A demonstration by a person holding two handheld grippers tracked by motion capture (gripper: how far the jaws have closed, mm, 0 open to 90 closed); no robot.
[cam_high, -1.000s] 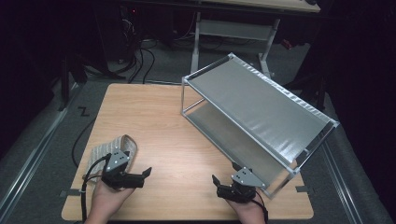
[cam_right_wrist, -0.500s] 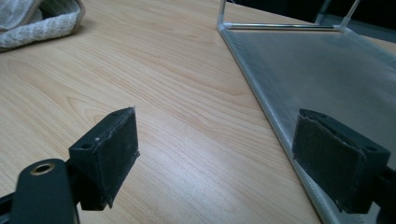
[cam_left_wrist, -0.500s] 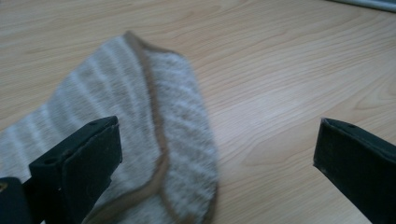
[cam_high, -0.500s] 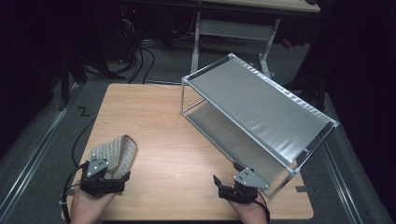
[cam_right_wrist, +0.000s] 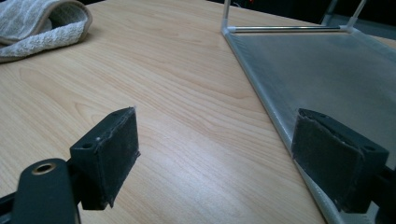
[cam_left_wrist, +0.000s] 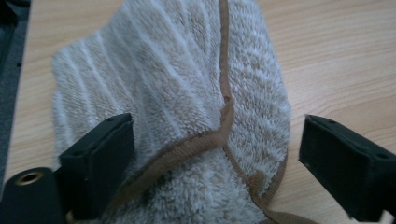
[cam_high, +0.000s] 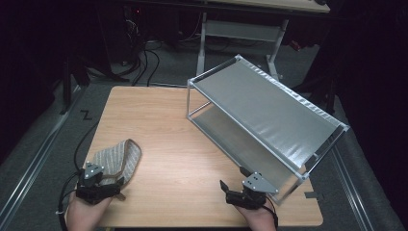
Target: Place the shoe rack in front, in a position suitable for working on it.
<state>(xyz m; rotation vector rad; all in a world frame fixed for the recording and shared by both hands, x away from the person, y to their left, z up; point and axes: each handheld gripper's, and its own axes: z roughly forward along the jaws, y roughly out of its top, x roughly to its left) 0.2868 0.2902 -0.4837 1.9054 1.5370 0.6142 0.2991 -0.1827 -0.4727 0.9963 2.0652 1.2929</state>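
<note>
Folded striped towel with brown trim (cam_high: 115,156) lying at the near left corner of the wooden table (cam_high: 159,120). Left gripper (cam_left_wrist: 215,158) poised right over the towel's near end, jaws spread wide to either side of the folded edge, not clamped on it. Right gripper (cam_right_wrist: 215,158) low at the near right, jaws likewise wide apart, empty, just beside the lower shelf of the two-tier metal rack (cam_high: 269,115).

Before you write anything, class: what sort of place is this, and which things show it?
Probably a lab or workshop, not a home: a bare wooden table in a dark room, loose cables on the floor behind, and a metal two-tier rack set out beside a folded towel.
</note>
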